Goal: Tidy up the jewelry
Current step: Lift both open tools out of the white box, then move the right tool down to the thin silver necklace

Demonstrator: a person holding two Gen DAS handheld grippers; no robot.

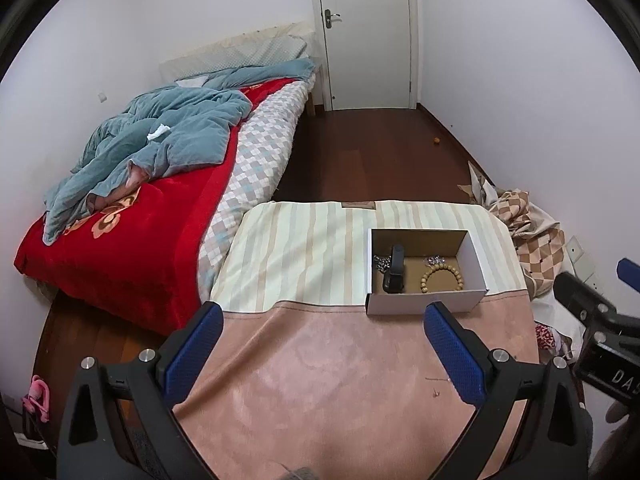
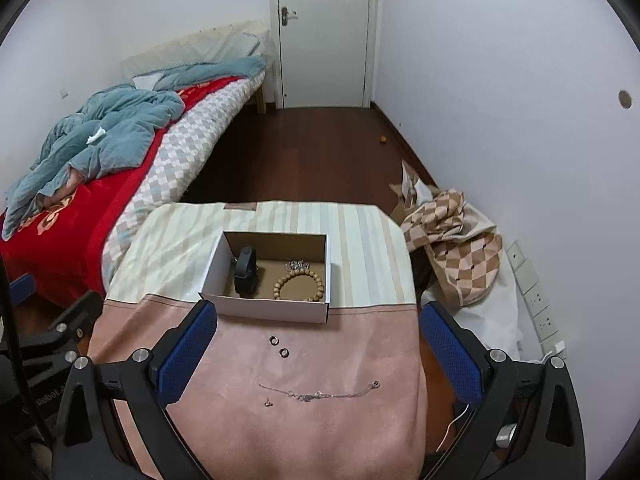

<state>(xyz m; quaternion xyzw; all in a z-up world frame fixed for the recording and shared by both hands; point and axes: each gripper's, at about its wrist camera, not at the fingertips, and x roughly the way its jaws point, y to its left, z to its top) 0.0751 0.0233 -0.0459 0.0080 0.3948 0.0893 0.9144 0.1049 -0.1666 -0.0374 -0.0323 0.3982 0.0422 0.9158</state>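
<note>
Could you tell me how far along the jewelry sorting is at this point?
Partly done. The box already holds a beaded bracelet, a black watch and some silvery pieces. Nothing is in hand: the left gripper and right gripper are both open. Two rings, a thin chain and a small stud remain on the pink cloth.

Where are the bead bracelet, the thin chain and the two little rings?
Bead bracelet (image 2: 298, 286): right wrist view, on the beads at its near-left arc, inside the box.
Thin chain (image 2: 320, 394): right wrist view, mid-length, on the pink cloth.
Two little rings (image 2: 273, 339): right wrist view, on the left ring's band.
</note>
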